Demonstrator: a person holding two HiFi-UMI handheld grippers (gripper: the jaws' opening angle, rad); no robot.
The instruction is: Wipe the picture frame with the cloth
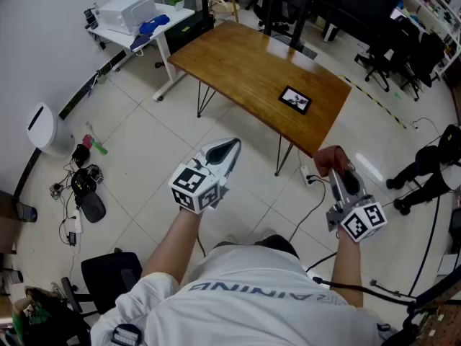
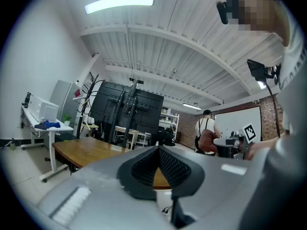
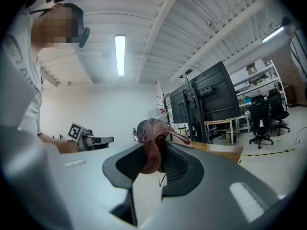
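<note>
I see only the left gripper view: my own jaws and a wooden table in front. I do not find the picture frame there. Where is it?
Observer: The head view shows the picture frame lying flat on the wooden table, near the end on the right gripper's side.
Operator: And the cloth, where is it?
Observer: The right gripper is shut on the reddish-brown cloth, which bunches above its jaws.
Operator: Is any gripper above the table now?
Observer: No. In the head view the left gripper and the right one are both over the tiled floor, short of the table's near edge.
</note>
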